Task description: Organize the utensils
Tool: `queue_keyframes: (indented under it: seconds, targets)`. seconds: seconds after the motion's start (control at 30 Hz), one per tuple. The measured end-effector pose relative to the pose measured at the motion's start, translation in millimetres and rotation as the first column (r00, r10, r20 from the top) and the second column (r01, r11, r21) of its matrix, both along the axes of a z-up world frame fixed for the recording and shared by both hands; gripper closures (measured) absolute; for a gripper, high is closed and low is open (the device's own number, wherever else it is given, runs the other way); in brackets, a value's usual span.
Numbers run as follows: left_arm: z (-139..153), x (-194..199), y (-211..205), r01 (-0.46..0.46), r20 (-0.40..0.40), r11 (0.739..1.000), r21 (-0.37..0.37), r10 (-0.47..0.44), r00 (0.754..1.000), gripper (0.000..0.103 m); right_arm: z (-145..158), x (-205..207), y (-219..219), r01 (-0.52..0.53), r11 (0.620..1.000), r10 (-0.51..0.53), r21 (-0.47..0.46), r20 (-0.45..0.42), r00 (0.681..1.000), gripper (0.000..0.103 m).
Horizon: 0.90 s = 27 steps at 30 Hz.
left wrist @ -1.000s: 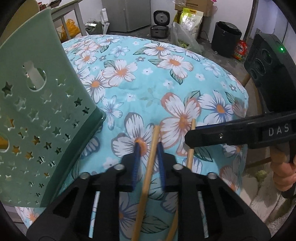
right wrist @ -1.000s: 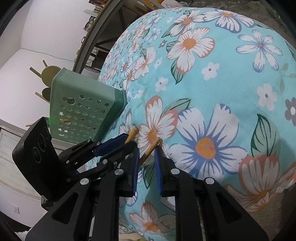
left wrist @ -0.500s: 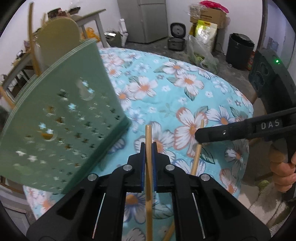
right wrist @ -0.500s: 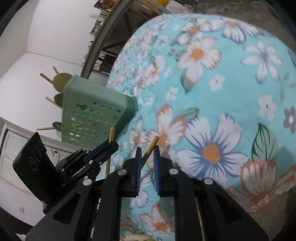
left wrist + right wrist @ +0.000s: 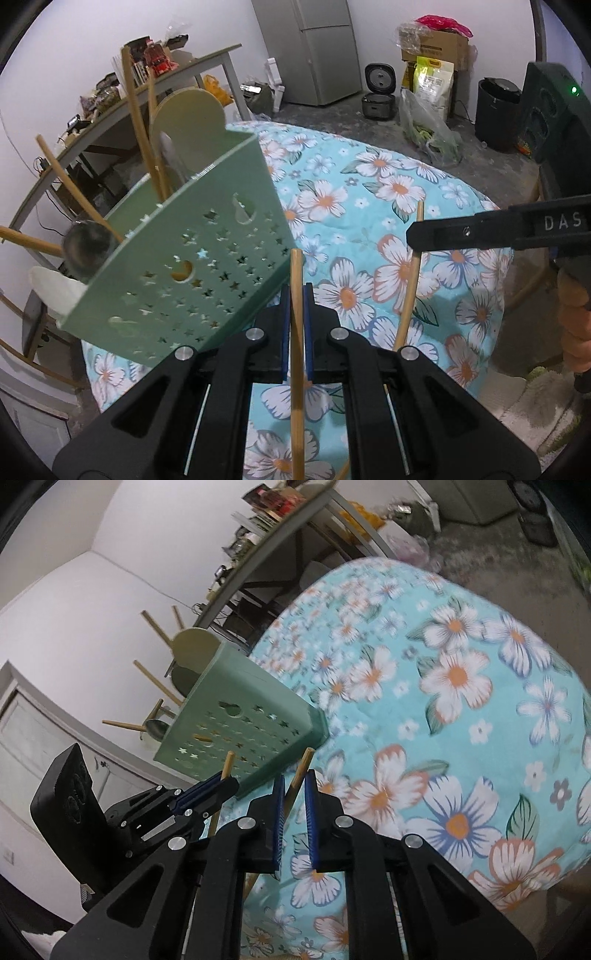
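Each hand-held gripper had one thin, round, light-wood chopstick clamped between its blue pads. The left gripper [image 5: 295, 295] was clenched on the left chopstick [image 5: 296, 354], pads tight on the shaft a little below its top end, which stood nearly upright in the left wrist view and overlapped the lower corner of the pale green perforated plastic utensil caddy with star cut-outs [image 5: 192, 258]. The right gripper [image 5: 294, 788] was likewise closed down on the right chopstick [image 5: 300, 775]; the stick ran slanted through the narrow gap, and whether both pads pressed it evenly was hard to tell. From the left wrist view the right chopstick [image 5: 410, 280] hung below the black finger, clear of the cloth as far as could be seen.

The caddy stood at the edge of the turquoise floral quilted tablecloth [image 5: 388, 192], already holding several wooden-handled utensils [image 5: 138, 125] and a beige round-topped board [image 5: 188, 114]. Both chopsticks were in the air just in front of its perforated wall, not yet above the opening.

Handling judgement: these sticks looked very light, stiff, smooth and round, so likely to pivot or slide in a narrow pinch. A hold nearer mid-length would probably swing less; the present grips sat close to the upper ends, leaving long tails below. Not fragile, but the slots already looked crowded, so entry would need the tips aimed between the handles.
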State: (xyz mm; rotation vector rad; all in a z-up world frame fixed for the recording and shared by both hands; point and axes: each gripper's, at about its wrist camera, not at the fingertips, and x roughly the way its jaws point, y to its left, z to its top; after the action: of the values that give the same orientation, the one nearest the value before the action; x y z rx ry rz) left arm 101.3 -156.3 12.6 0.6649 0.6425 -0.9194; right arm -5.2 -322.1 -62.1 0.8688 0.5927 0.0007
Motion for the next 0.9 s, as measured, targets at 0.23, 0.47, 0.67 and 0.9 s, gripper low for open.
queue_keyframes:
  seconds: [0.23,0.47,0.67,0.9]
  targets:
    - [15,-7,9,-0.007,0.038,1.0,-0.019,0.008,0.999,0.097,27,-4,7,0.007,0.996,-0.003,-0.094,0.039,0.999,0.093]
    - [29,-11,19,-0.021,0.071,0.999,-0.043,0.024,0.997,0.097,53,-9,15,0.026,0.983,-0.01,-0.182,0.084,0.996,0.094]
    - [67,-5,40,-0.061,0.096,0.987,-0.151,0.077,0.992,0.097,72,-12,19,0.037,0.972,-0.009,-0.232,0.119,0.993,0.095]
    - [159,27,95,-0.147,0.047,0.879,-0.454,0.189,0.981,0.097,83,-12,22,0.049,0.963,-0.01,-0.265,0.145,0.989,0.096]
